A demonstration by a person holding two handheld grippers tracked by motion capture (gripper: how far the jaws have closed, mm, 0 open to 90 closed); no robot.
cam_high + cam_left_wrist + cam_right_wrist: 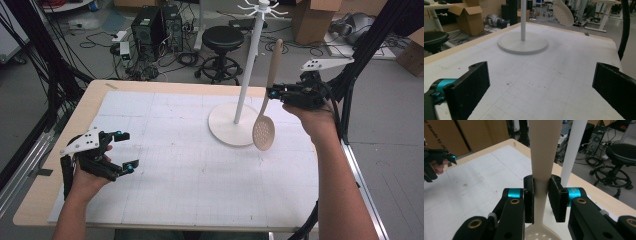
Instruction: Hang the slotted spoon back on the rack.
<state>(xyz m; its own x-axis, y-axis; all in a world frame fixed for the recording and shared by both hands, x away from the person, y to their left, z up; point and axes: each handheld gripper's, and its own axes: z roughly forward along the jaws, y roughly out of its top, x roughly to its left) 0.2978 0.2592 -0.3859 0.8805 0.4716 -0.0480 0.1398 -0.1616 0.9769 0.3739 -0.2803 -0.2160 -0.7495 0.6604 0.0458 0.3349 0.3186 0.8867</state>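
Slotted spoon [263, 131] clamped in right gripper [274, 93], gridded white mat [165, 170], cluttered workshop floor

You are working with two black two-jaw grippers: the left gripper [121, 150] and the right gripper [270, 92]. You are looking at one beige perforated skimmer spoon [264, 131], and one white hanging stand with a round base and a tall pole [235, 127], both over one pale wooden table [95, 97] that is carrying one white gridded mat [190, 175]. Behind the table, one black round stool [223, 37] is standing on the floor, and two dark computer towers [157, 25] are sitting side by side. At least two brown cardboard boxes [312, 20] are showing at the right.
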